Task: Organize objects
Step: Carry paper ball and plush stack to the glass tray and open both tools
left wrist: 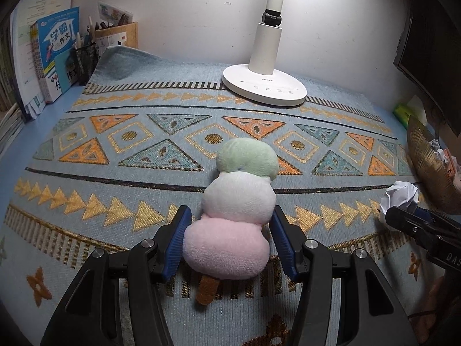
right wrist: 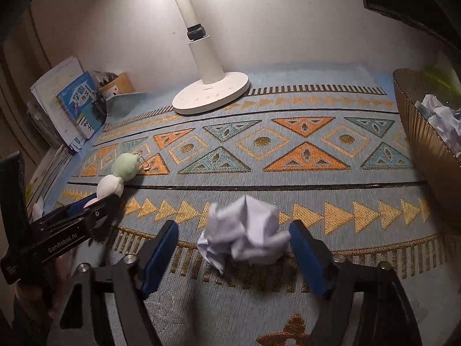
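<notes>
A plush toy (left wrist: 237,201) of three balls, green, white and pink, on a brown stick lies on the patterned mat. My left gripper (left wrist: 230,240) is open around its pink ball, the blue pads close to both sides. The toy also shows in the right wrist view (right wrist: 116,177) at the left. A crumpled white paper ball (right wrist: 245,232) lies on the mat between the open fingers of my right gripper (right wrist: 233,252), its right edge at the right pad. The paper ball also shows in the left wrist view (left wrist: 399,197), with the right gripper (left wrist: 403,219) beside it.
A white desk lamp (left wrist: 265,83) stands at the back of the mat (left wrist: 144,173). Books (left wrist: 54,54) and a mesh pen holder (left wrist: 85,60) stand at the back left. A gold ribbed bin (right wrist: 423,144) with crumpled papers stands at the right edge.
</notes>
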A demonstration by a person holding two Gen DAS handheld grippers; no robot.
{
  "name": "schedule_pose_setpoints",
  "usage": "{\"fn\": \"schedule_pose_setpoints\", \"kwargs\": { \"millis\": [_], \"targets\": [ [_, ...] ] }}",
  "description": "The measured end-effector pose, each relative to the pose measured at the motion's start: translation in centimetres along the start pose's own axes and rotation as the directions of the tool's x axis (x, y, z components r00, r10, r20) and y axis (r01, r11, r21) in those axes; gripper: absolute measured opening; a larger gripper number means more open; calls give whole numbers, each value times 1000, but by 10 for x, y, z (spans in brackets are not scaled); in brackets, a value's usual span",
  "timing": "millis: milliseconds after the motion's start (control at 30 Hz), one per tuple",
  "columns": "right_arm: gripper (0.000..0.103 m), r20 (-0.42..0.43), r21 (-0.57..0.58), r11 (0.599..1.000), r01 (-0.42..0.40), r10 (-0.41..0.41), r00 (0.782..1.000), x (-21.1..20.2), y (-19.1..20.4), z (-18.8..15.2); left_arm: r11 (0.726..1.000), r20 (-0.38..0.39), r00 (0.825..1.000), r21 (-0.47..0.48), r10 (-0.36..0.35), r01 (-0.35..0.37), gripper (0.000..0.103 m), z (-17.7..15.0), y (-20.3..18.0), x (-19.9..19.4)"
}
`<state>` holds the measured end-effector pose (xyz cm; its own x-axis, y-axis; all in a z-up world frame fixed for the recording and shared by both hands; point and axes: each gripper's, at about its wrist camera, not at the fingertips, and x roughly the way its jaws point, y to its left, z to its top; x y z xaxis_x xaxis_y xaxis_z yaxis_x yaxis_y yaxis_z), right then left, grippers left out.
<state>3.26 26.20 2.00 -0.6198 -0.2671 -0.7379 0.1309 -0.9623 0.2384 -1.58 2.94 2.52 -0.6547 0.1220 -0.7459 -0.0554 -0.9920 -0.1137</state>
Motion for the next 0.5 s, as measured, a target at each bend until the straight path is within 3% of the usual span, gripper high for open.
{"fn": "schedule_pose_setpoints", "kwargs": {
  "millis": [200,267,300,333,500],
  "targets": [
    [86,-21,5,1000,18,-18,1000,4,1,0,1000,1,1000,3,-18,18,53,0,2,0],
    [75,-16,26,999,20,-20,1000,2,-2,-2,1000,1,1000,8,-19,19,53,0,1,0],
    [56,-14,35,999,15,-14,1000,1,-3,-4,1000,0,1000,11,-18,18,53,0,0,0],
    [51,-14,41,999,14,-14,1000,0,-4,-5,1000,-2,1000,13,-18,18,53,0,0,0],
    [48,93,46,999,27,-32,995,-35,1,-8,1000,18,1000,18,11,-11,52,-3,-8,-6]
  ]
}}
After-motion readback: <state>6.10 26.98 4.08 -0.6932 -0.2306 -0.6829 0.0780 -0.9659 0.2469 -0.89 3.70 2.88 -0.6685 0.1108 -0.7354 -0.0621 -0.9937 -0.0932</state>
